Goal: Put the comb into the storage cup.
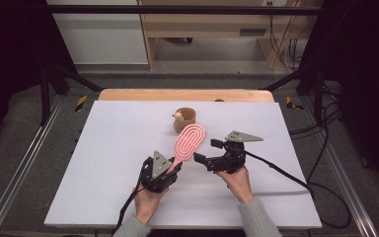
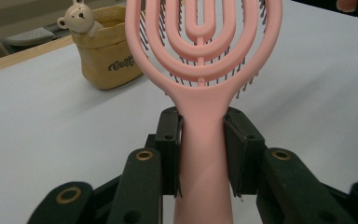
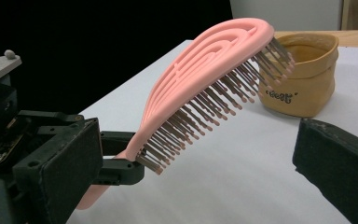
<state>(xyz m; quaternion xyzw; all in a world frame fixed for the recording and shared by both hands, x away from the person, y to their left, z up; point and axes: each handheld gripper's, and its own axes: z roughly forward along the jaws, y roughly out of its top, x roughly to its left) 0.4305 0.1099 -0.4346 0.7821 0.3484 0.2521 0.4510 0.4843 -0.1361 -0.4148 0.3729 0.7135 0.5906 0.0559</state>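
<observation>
A pink vented hairbrush (image 1: pixel 189 139) is held up off the white table, head tilted away toward the back. My left gripper (image 1: pixel 172 169) is shut on its handle; in the left gripper view both pads (image 2: pixel 169 140) press the handle of the brush (image 2: pixel 203 51). My right gripper (image 1: pixel 208 151) stands open just right of the brush head, touching nothing. In the right gripper view the brush (image 3: pixel 205 79) shows its bristles facing down, beyond my open right gripper (image 3: pixel 198 156).
A tan fabric pouch (image 1: pixel 186 120) with a small bear figure (image 2: pixel 78 18) on its rim stands behind the brush head, also the pouch (image 3: pixel 303 79). The white table board (image 1: pixel 118 148) has dark floor and metal rails on both sides.
</observation>
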